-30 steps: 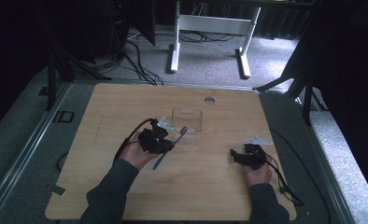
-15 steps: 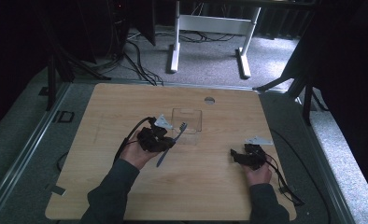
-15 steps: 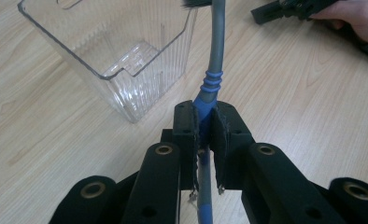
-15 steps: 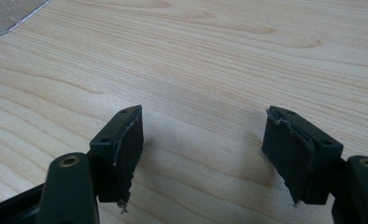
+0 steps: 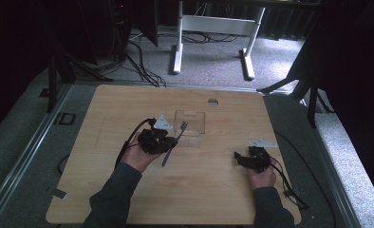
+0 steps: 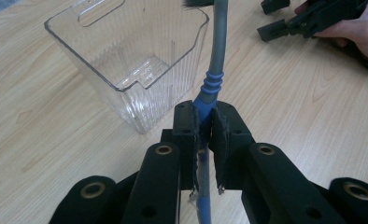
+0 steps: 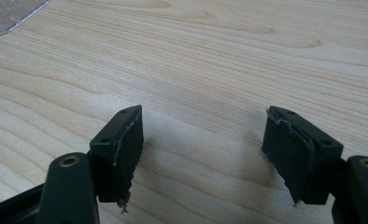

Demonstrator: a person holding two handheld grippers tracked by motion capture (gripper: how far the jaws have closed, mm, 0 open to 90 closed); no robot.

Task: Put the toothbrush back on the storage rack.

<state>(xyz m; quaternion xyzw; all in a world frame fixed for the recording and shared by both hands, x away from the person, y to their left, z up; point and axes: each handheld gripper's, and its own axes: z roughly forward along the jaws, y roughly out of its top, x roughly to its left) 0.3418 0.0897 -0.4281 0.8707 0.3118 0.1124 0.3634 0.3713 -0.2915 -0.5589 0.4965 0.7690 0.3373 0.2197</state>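
Note:
A grey utensil with a blue ribbed grip [image 5: 173, 142] [image 6: 214, 70], fork-like at its far end, is clamped by its handle in my left gripper [image 5: 168, 143] [image 6: 204, 119]. Its head points at a clear plastic box [image 5: 191, 122] [image 6: 130, 51] standing open-topped at the table's middle. In the left gripper view the utensil's dark tip reaches over the box's near right rim. My right gripper [image 5: 239, 159] [image 7: 203, 140] rests low over bare wood at the right, open, with nothing between its jaws. It also appears in the left gripper view as the right gripper [image 6: 285, 28], held by a hand.
The wooden table [image 5: 128, 99] has a round cable hole [image 5: 212, 101] at its far edge. Cables trail from both grippers toward the near edge. Beyond the table, white desk legs [image 5: 178, 42] stand on grey carpet.
The left gripper has nudged the utensil slightly forward, bringing its head closer to the clear box. The right gripper has stayed put.

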